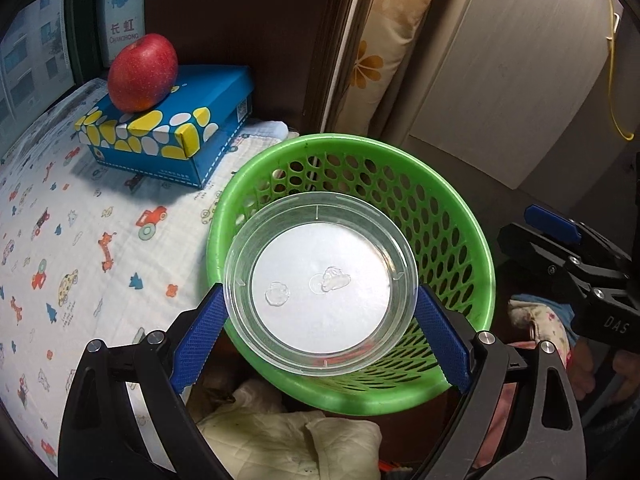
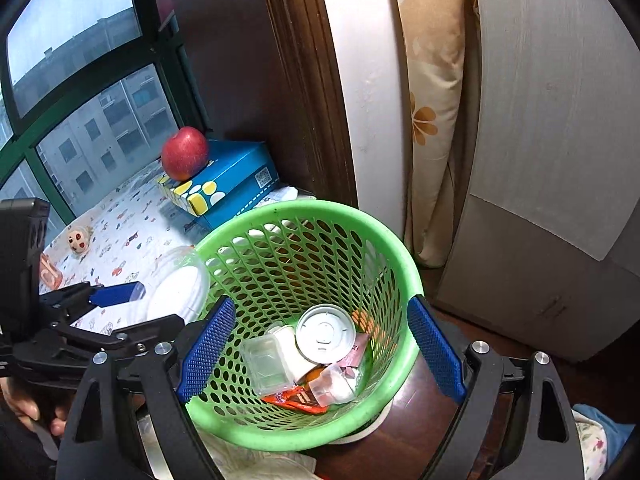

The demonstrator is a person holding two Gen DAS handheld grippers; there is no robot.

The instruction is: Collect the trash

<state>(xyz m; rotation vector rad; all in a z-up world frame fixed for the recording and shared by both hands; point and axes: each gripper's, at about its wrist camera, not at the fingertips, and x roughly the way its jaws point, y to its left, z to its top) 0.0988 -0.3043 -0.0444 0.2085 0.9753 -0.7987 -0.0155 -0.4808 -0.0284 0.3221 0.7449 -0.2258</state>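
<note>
Clear plastic lid (image 1: 320, 284) sits clamped in left claw (image 1: 320, 340) over green basket (image 1: 460, 240); right claw (image 2: 320, 354) apart.

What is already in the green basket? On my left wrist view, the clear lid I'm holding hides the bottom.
Observer: The right wrist view shows trash at the bottom of the green basket: a white round lid, a clear plastic box and an orange wrapper.
Operator: Is the right gripper carrying anything?
Observer: No. The right gripper is open and empty, with its fingers wide apart.
Operator: Is my lid over the opening?
Observer: Seemingly not yet. From the right, the clear lid in the left gripper appears just outside the basket's left rim, over the printed cloth.
</note>
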